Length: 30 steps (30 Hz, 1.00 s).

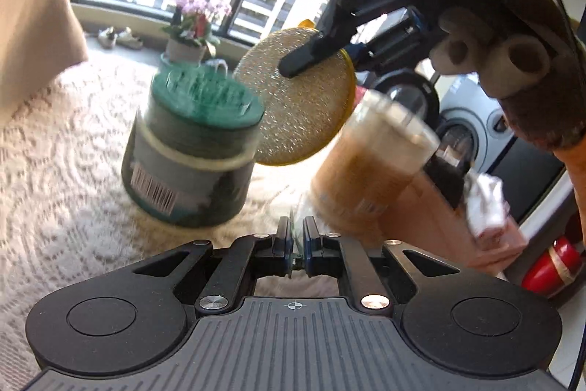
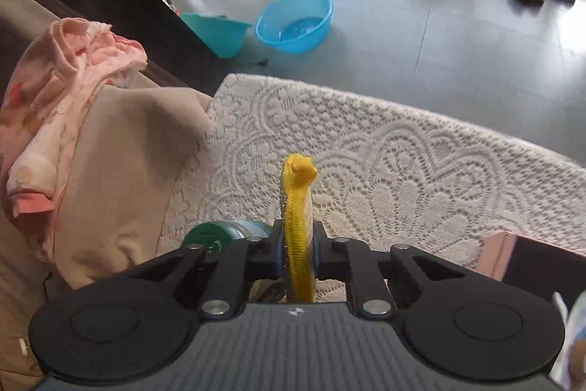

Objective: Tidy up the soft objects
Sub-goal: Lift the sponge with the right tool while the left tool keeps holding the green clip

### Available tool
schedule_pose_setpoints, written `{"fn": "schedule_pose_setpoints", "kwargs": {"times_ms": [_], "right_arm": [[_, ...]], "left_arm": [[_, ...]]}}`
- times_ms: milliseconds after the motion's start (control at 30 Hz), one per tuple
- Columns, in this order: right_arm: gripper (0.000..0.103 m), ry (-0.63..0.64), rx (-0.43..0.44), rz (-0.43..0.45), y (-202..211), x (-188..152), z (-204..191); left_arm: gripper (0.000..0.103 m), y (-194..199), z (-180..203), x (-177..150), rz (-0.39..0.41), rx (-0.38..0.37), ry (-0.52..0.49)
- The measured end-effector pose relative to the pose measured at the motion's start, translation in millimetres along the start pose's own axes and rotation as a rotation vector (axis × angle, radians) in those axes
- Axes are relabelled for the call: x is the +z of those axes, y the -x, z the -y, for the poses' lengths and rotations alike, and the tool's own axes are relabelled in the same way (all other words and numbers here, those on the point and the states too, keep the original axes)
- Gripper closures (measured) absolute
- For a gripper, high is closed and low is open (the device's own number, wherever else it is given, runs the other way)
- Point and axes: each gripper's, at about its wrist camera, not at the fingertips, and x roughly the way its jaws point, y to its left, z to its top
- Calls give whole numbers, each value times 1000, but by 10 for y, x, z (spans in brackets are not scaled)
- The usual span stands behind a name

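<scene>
Above the lace-covered surface (image 2: 403, 149), at 12 o'clock from the left claw (image 1: 296, 233): yellow sponge pad (image 1: 304, 105) lifted clear, clamped edge-on in the right claw (image 2: 297, 244), flat faces against the pads, presumably so it hangs without folding. Left claw clenched on a thin clear film edge (image 1: 297, 226), likely steadying the brown stack (image 1: 370, 171) at 1 o'clock. Green-lidded tub (image 1: 194, 149) at 11 o'clock, upright. Motion blur over tub and stack; contents unreadable. Film's extent unclear. Pink box (image 1: 490, 229) at 3 o'clock cut off.
</scene>
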Motion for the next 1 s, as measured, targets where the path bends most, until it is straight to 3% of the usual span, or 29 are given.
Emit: {"fn": "schedule_pose_setpoints", "kwargs": {"times_ms": [167,300,367,433,500,600,733,867,1000], "right_arm": [[89,72,-33,120,505,-136,-223],[89,112,-75,160,699,-309,-313],[89,140,-98,178,711,-391,-332],[89,138,-105,183,672,-432,-316],[89,124,-103,185,627,-427,-280],[89,111,-113,193,556,-376,-217],[89,93,-142,181,393,-261,-157],[89,85,-174,159,177,-200,-107],[89,102,-191,140,12,-229,-112]], "left_arm": [[95,146,203,161,53,16,-56],[95,215,199,87,13,64,-87],[94,195,157,76,-24,72,-55],[94,113,169,91,-89,58,-21],[93,30,250,75,-124,61,-76],[90,-129,435,8,-163,156,-219],[88,-257,549,-34,-204,241,-318],[89,-303,607,-1,-237,250,-315],[89,-307,549,75,-277,211,-271]]}}
